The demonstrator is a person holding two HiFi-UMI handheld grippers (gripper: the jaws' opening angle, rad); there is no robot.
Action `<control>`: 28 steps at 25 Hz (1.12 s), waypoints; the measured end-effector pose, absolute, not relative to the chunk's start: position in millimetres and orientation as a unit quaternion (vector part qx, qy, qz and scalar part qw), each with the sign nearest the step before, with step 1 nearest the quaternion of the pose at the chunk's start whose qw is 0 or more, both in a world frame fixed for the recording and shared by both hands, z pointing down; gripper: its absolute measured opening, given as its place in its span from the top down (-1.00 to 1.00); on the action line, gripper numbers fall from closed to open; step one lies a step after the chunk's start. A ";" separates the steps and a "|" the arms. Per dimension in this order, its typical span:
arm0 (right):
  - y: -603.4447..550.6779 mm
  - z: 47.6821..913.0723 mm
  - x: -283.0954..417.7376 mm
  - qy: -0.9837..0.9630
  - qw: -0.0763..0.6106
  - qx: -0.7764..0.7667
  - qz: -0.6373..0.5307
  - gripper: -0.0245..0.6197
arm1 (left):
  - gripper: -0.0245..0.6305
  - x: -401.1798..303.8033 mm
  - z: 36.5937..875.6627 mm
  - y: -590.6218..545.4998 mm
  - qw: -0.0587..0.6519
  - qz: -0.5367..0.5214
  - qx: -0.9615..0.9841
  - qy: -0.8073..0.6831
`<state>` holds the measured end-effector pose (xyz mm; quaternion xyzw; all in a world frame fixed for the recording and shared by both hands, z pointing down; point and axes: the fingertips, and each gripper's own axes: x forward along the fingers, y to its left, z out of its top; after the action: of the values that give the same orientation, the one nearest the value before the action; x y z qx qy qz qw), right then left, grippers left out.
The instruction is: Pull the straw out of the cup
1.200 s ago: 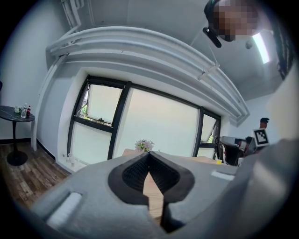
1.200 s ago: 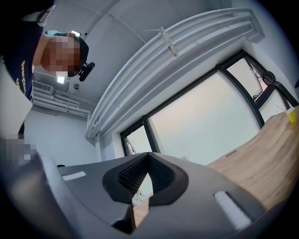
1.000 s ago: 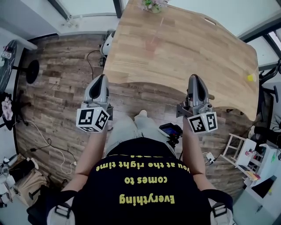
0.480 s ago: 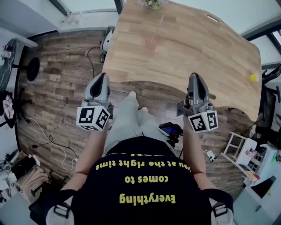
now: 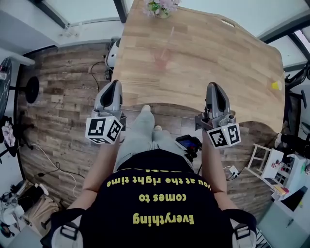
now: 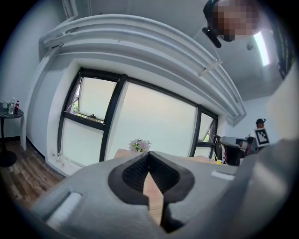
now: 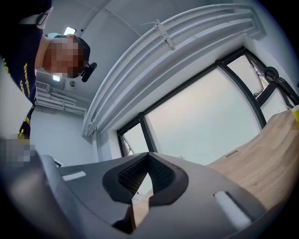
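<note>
On the left is the wood floor (image 5: 63, 111), with some wires (image 5: 53, 162) lying on it. The person stands at the near edge of a big wooden worktop (image 5: 218, 63).

The left gripper (image 5: 115, 86) is held up in the air, just over that near edge. Its fingers (image 6: 133, 172) are pressed together at the tips, and nothing is between them. They have nothing to hold yet, so I think that is why they are closed.

The cup (image 5: 162, 58) sits near the middle of the worktop, farther away and well apart from both grippers. It is see-through and a little pink, so it is hard to see. A thin pale line pokes up out of it toward the far side. I think that is the straw (image 5: 172, 33), so the straw is still in the cup. Some flowers (image 5: 160, 7) stand at the far edge, past the cup.

The right gripper (image 5: 215, 88) is held up beside the left one, over the near edge on the right. Its fingers (image 7: 163, 175) are closed tight too, with nothing in them. Both grippers point at the worktop, side by side, like they are getting ready to reach.

A small yellow thing (image 5: 275, 85) lies by the right edge of the worktop.

The job has not started yet, I think. The fingers need to open first. One gripper may have to hold the cup, because a light cup could tip over when the straw is pulled.
</note>
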<state>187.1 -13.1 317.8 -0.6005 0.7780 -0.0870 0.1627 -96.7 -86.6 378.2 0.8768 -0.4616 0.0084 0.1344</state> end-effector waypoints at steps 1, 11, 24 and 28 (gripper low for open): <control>-20.4 316.7 185.8 0.779 0.163 -0.600 -0.086 0.90 | 0.93 -95.1 378.1 -94.8 0.135 0.008 0.878 -0.458; -81.4 317.4 189.2 0.765 0.171 -0.613 -0.095 0.90 | 0.93 -80.5 376.2 -169.8 0.136 0.010 0.893 -0.428; -124.6 333.5 191.0 0.753 0.149 -0.630 -0.118 0.90 | 0.93 -79.3 387.8 -226.3 0.146 0.020 0.908 -0.391; -131.6 334.2 192.6 0.745 0.151 -0.639 -0.117 0.90 | 0.93 -78.0 387.7 -237.8 0.144 0.020 0.912 -0.383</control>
<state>192.6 -131.6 334.2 -0.6388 0.7454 -0.1169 0.1506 -78.0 -237.8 387.7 0.9123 -0.3829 0.0196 0.1441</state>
